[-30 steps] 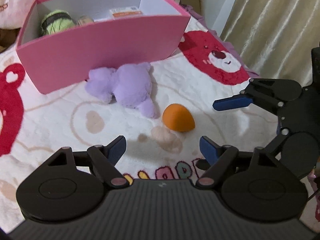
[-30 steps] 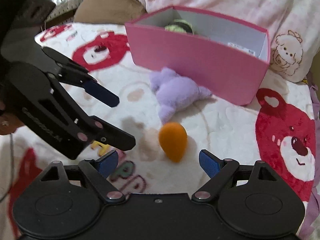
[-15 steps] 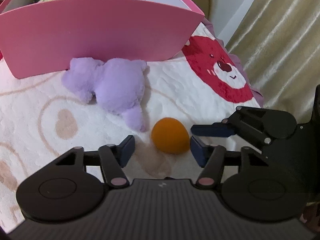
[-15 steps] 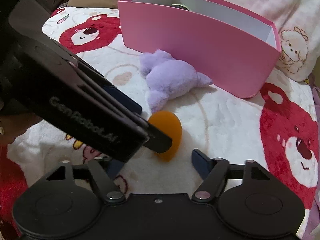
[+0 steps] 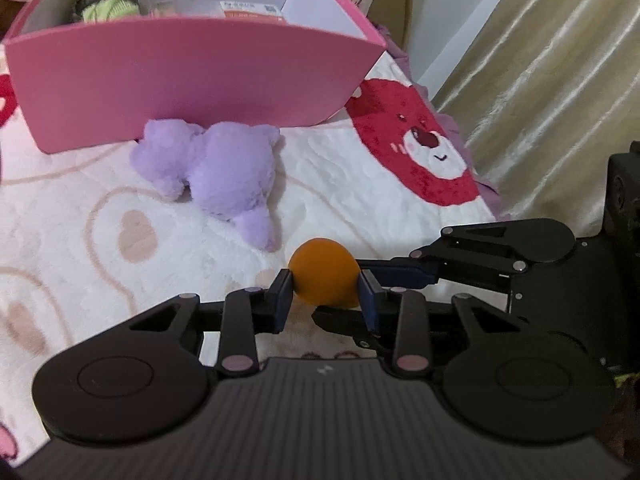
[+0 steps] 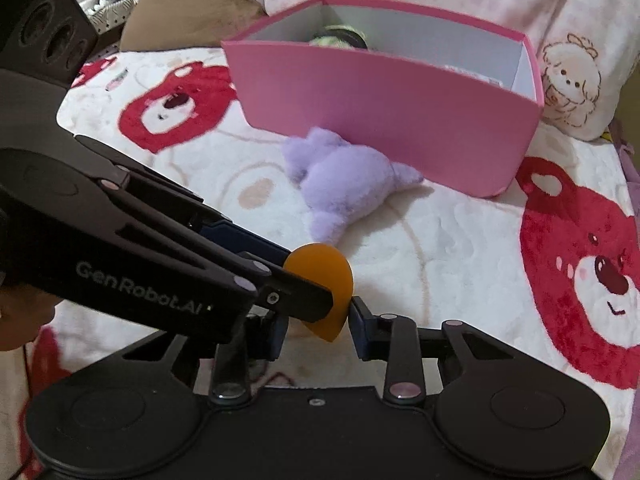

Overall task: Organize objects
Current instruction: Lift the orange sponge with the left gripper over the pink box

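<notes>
The left gripper [image 5: 325, 294] pinches the orange sponge [image 5: 325, 276] between its fingers, blunt end up. A second ago it lay ahead, untouched. The right gripper [image 6: 316, 322] flanks its tip; contact is unclear. Beyond the fingers lie the purple plush [image 5: 216, 168], then the pink box [image 5: 192, 80].

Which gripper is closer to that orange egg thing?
Left, barely: the left gripper clamps the orange egg on both sides; the right gripper straddles its pointed end, one finger touching.
</notes>
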`<action>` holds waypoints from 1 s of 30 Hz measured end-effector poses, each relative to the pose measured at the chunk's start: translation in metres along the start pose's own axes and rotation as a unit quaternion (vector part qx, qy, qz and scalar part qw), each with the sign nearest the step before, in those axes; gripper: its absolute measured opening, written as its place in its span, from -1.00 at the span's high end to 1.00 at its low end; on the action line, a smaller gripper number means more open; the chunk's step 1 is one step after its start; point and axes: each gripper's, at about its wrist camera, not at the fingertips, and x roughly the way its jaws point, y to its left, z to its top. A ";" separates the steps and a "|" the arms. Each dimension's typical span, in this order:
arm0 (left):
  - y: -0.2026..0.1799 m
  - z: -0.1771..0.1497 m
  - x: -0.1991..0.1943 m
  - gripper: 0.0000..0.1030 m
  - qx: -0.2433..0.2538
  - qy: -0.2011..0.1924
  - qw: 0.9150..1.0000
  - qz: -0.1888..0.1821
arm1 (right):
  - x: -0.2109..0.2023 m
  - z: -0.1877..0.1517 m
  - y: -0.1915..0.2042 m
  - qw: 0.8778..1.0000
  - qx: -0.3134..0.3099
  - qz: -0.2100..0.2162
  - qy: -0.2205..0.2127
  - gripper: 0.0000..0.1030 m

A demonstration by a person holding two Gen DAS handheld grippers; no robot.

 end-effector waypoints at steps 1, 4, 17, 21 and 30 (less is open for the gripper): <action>-0.001 0.000 -0.006 0.34 0.002 -0.001 1.000 -0.002 | -0.004 0.001 0.002 1.000 0.001 0.003 -0.002 0.28; -0.009 -0.002 -0.030 0.38 0.038 -0.025 0.999 -0.019 | -0.022 0.006 0.011 1.000 -0.006 -0.003 -0.004 0.28; -0.054 0.015 -0.096 0.37 0.078 -0.034 0.995 -0.044 | -0.104 0.014 0.033 0.998 -0.041 -0.016 -0.043 0.27; -0.063 0.029 -0.114 0.38 0.101 -0.042 0.994 -0.032 | -0.117 0.029 0.038 0.996 -0.059 -0.025 -0.060 0.27; -0.063 0.100 -0.145 0.39 0.076 -0.026 0.997 0.006 | -0.132 0.105 0.046 0.988 -0.137 -0.057 -0.043 0.28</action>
